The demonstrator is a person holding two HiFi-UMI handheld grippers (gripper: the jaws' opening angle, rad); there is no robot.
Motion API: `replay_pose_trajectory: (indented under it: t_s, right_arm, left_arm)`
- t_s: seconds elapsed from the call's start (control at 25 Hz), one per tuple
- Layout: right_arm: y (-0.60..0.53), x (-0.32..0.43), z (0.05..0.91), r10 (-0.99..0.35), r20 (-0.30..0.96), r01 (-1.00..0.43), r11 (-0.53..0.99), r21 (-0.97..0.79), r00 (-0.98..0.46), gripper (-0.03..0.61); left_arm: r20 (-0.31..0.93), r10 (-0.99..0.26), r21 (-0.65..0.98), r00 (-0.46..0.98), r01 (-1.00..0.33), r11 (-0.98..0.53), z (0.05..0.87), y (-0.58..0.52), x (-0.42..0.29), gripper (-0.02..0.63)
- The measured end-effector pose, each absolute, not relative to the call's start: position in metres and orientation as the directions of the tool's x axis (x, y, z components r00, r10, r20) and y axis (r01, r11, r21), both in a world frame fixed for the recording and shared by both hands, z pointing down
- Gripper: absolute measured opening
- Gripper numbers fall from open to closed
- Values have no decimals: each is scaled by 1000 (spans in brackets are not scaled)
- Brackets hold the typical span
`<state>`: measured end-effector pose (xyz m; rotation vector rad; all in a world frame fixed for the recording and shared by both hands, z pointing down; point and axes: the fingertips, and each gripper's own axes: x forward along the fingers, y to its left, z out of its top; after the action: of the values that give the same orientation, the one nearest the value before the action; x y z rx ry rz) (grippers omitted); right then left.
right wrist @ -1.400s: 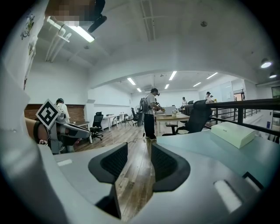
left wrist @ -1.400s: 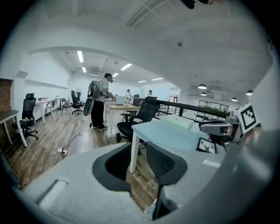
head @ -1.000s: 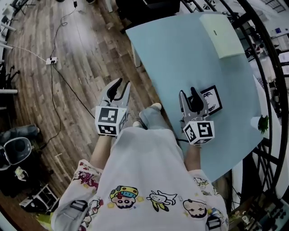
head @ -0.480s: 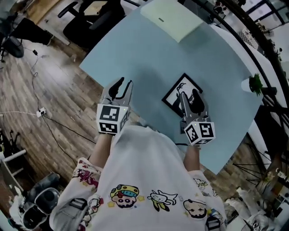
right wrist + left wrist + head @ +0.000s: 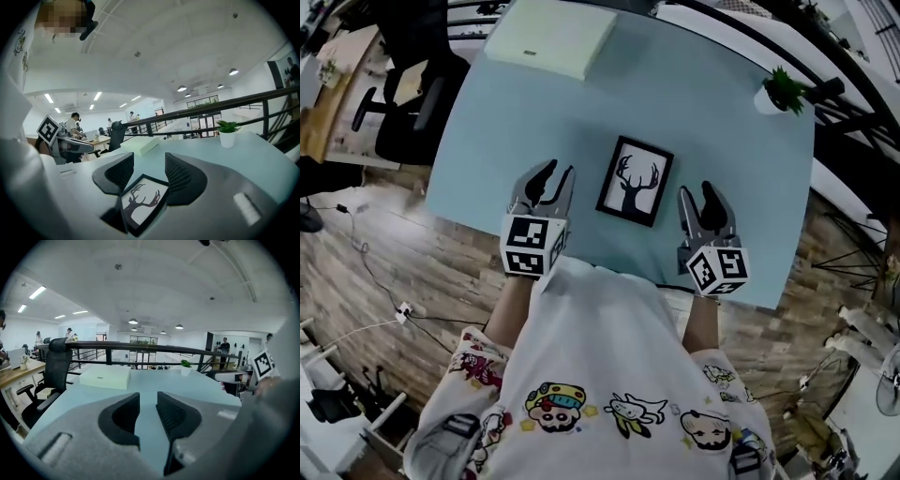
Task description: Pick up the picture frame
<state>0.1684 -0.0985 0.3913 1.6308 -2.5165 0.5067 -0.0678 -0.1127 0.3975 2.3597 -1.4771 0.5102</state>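
The picture frame [image 5: 636, 181], black-rimmed with a deer-head silhouette on white, lies flat on the light blue table [image 5: 722, 122]. It rests between my two grippers, which hover near the table's front edge. My left gripper [image 5: 559, 171] is just left of the frame, its jaws a narrow gap apart with only table showing through [image 5: 147, 397]. My right gripper [image 5: 696, 190] is just right of it, jaws wider apart. In the right gripper view the frame [image 5: 140, 201] shows low between the jaws [image 5: 149, 159], with neither pad touching it.
A pale flat box [image 5: 551, 39] sits at the table's far left corner. A small potted plant [image 5: 780, 92] stands at the far right corner. A black office chair [image 5: 412, 103] is off the table's left side. A dark railing [image 5: 154, 347] runs behind the table.
The view has swung round, so the table now lies straight ahead. The frame, first right of and then under the right gripper, now lies between both grippers. Both grippers have come over the table's front edge.
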Motion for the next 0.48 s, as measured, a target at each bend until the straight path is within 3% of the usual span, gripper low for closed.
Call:
replay_pose_trajectory:
  t_s: [0.48]
  right_arm:
    - [-73,194,396,-921,296,-955,188,-230,-253,206]
  left_arm:
    - [492,-661,105,567,-792,-601,408,-130,-25,110]
